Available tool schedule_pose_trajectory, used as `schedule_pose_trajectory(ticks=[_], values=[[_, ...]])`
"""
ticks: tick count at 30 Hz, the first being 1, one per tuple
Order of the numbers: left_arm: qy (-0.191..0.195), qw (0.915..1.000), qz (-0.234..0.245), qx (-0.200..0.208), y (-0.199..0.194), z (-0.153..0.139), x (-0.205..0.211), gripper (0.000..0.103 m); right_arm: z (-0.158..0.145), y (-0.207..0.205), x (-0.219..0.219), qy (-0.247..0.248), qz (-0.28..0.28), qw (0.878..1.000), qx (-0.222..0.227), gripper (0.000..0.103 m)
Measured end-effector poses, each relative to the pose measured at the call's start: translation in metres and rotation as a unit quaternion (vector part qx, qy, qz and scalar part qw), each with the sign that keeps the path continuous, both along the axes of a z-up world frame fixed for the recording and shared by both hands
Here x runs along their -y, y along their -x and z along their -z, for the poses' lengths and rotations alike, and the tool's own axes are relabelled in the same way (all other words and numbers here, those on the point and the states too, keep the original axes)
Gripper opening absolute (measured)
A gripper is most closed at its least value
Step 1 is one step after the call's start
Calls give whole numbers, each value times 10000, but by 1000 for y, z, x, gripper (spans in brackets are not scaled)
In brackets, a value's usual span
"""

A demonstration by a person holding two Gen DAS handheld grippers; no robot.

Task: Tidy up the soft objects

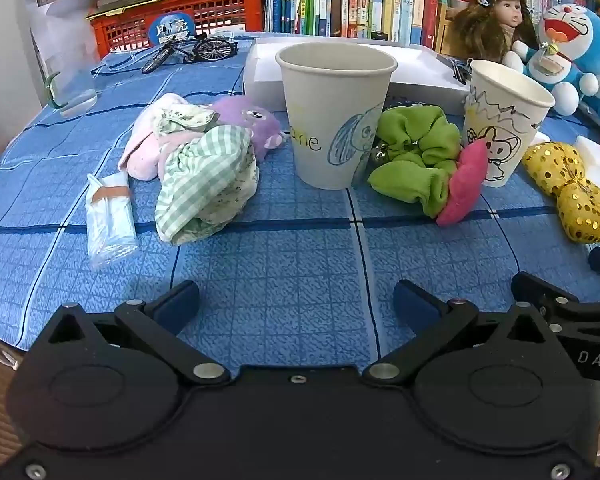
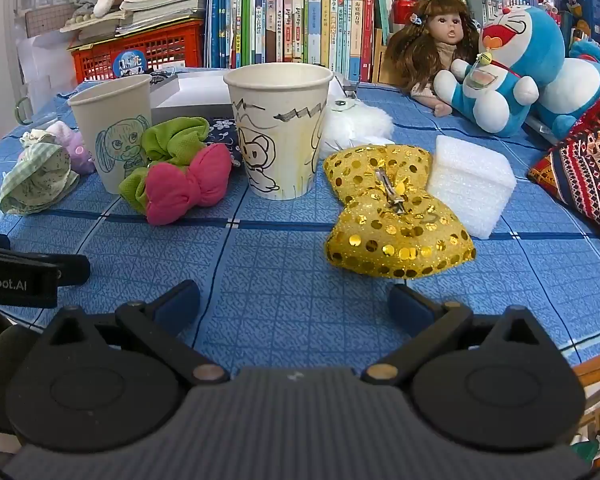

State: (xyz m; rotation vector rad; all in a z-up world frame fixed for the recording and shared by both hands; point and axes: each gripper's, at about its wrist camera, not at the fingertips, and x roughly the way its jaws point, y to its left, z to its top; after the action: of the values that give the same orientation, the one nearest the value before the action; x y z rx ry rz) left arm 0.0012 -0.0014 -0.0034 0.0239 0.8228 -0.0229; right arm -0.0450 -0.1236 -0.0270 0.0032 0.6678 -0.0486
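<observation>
Two drawn-on paper cups stand on the blue checked tablecloth (image 1: 284, 264): the left cup (image 1: 334, 114) (image 2: 112, 128) and the right cup (image 1: 504, 120) (image 2: 278, 128). Between them lie a green scrunchie (image 1: 416, 156) (image 2: 172, 136) and a pink bow (image 1: 464, 182) (image 2: 188, 184). A gold sequin bow (image 1: 572, 190) (image 2: 396, 216) lies right of the right cup. A green-checked scrunchie (image 1: 208, 184) (image 2: 36, 176) and a purple plush (image 1: 248, 120) sit left of the left cup. My left gripper (image 1: 296, 300) is open over bare cloth. My right gripper (image 2: 294, 300) is open, just short of the gold bow.
A white foam block (image 2: 470, 184), white fluffy item (image 2: 356, 124), Doraemon plush (image 2: 512, 68) and doll (image 2: 432, 48) sit at the right and back. A plastic packet (image 1: 108, 216) lies left. A white box (image 1: 412, 68), red crate (image 1: 180, 20) and books (image 2: 300, 16) stand behind.
</observation>
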Motion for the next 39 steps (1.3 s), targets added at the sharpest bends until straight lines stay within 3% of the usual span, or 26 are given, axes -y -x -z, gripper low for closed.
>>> schedule_pose_trajectory(ticks=[39], values=[[-5,10000,75,38,0,-1,-1,103,0,-2,-1,13,63,10000,-28,103]])
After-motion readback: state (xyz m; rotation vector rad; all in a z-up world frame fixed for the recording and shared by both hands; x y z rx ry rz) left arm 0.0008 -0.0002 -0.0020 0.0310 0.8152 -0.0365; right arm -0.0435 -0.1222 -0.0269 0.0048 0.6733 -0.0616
